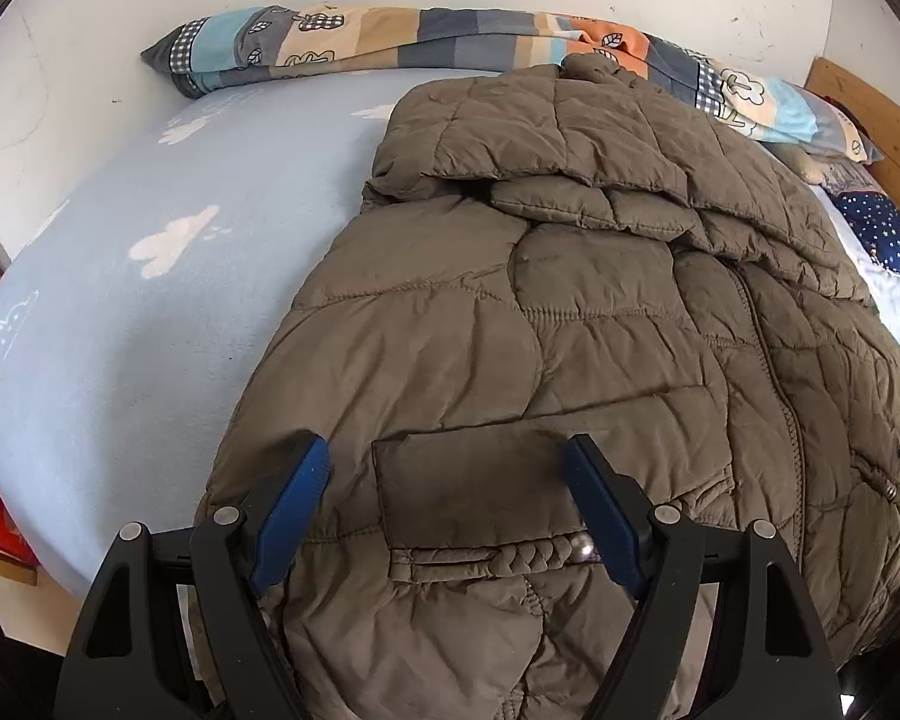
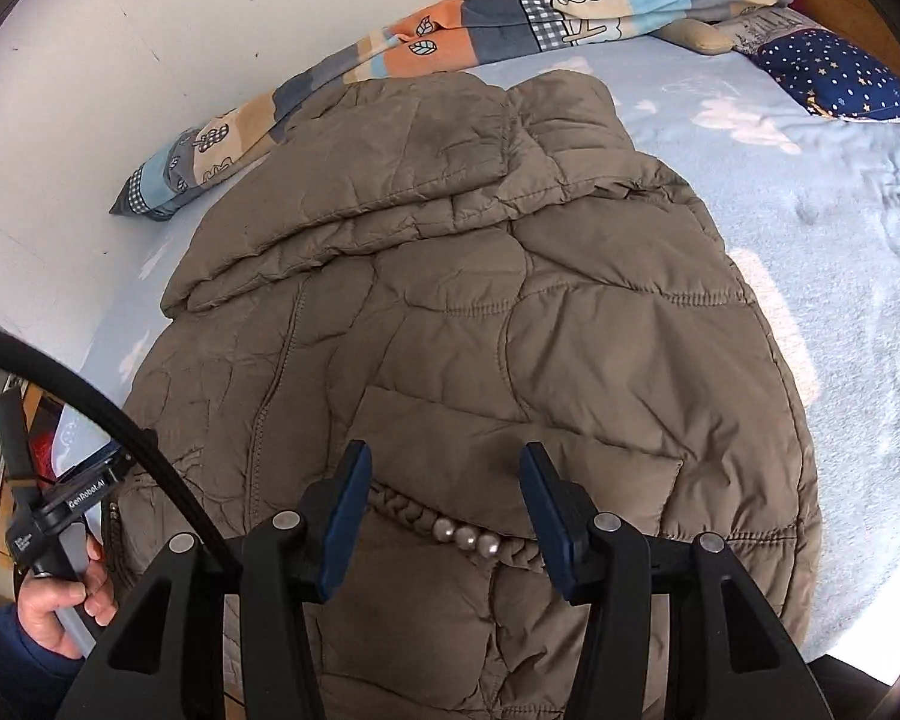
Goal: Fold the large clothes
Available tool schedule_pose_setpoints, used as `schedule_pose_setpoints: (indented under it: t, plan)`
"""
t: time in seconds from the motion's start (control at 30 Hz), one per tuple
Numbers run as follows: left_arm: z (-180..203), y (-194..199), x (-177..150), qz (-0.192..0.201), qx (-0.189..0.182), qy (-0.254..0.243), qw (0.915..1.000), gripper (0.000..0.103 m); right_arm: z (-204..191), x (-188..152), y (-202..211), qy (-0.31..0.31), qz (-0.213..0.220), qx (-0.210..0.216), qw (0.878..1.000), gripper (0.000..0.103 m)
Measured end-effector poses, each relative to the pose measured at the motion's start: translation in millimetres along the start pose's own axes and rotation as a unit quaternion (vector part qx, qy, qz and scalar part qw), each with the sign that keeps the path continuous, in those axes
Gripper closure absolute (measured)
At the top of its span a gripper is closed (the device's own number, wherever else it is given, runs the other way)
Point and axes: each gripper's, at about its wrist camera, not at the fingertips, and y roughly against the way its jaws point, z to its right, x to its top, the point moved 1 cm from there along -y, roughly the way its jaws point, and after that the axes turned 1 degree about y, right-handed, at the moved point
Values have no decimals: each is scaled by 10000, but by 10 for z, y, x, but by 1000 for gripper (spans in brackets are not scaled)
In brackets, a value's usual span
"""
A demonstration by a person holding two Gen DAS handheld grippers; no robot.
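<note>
Olive-brown quilted jacket point(image 1: 570, 324) lies front-up on the bed point(image 1: 150, 330), pale blue sheet with white clouds. Landmark: the jacket's centre zip point(image 1: 768, 360). Collar end lies far from the cameras, touching the rolled patchwork blanket point(image 1: 390, 36) along the wall. Both sleeves already lie folded across the chest, above the zip's upper end. Hem end is nearest the cameras and hangs toward the bed edge.

Left gripper point(image 1: 444, 480): blue fingers point(image 1: 306, 480) spread wide, holding nothing, poised over the pocket flap point(image 1: 474, 480) on the zip's left side, just above the braided waist cord point(image 1: 528, 555).

Right gripper point(image 2: 444, 486): fingers also wide apart and empty, over the pocket on the zip's right side; the braided cord with three silver beads point(image 2: 465, 537) runs between them. Whether either pair touches the fabric, cannot tell.

The right wrist view catches the person's left hand point(image 2: 60, 600) on its gripper handle, left of the zip near the hem.

Step, as judged: sleeves are in, so the lengthwise fold comes next, hem up toward collar. Not yet begun.

Next move calls for both grippers to drop toward the hem, one each side of the zip, pinch the full padded thickness, and lift together, evenly. Puffy fill may spring back; slick shell may slip from a shallow pinch.
</note>
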Motion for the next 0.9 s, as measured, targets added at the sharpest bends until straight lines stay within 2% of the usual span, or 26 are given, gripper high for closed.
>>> schedule_pose_setpoints:
  t: [0.2,0.27,0.43,0.77,0.9]
  plan:
    - [-44,48,-38,77,-80,23,9999,23,-2,-39,-15,-33,18,-70,10000,47]
    - [-53,51,-71,199,-7,-26,9998,23,-22,-50,13,51,100,-106,9999,47]
    - [-36,52,-86,267,80,-171,9995,23,-88,-97,-76,279,-51,-263,9993,47]
    - [-60,132,-146,226,118,-248,9994,23,-92,-215,-20,419,0,-368,9984,47]
    - [-171,219,-141,208,139,-65,9997,23,-76,-319,13,431,-53,-430,9981,47]
